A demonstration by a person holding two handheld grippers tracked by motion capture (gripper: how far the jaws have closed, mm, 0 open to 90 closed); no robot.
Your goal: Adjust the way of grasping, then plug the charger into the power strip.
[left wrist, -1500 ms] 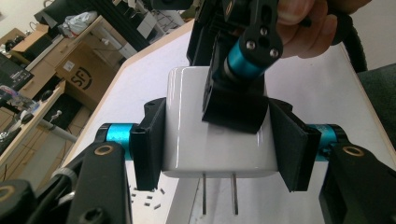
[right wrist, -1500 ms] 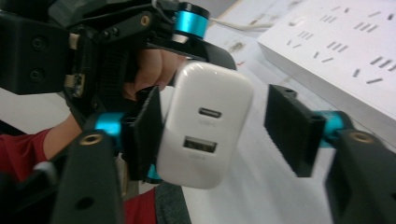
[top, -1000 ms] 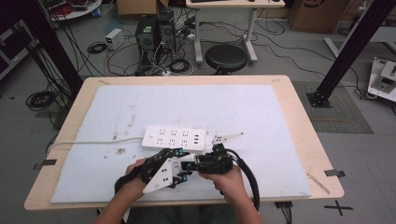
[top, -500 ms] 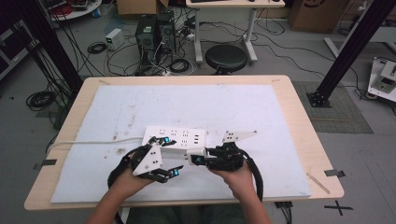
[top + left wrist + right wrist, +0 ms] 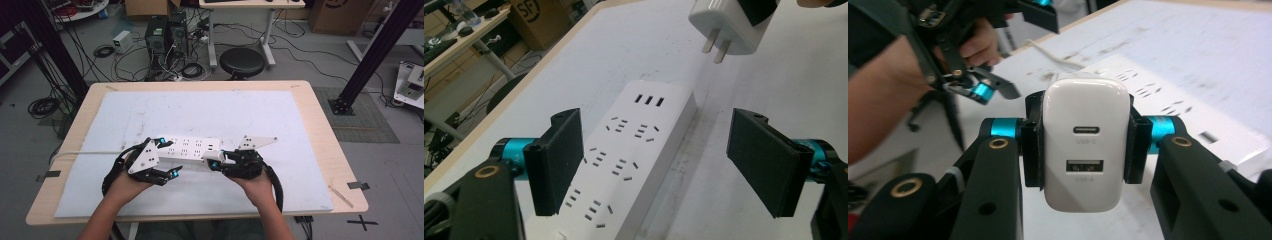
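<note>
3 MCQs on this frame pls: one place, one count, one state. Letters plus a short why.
1. Where is the power strip?
A. on the white mat
B. on the floor
C. on the stool

2. How many prongs show on the charger in the left gripper view?
A. none
B. two
C. four

3. What is the right gripper doing?
A. open, holding nothing
B. clamped on the power strip
C. clamped on the charger

Answers: 1 A, it lies flat on the mat; 2 B, two flat blades point down; 3 C, both jaws press the charger's sides while the left gripper stands open around the strip.
</note>
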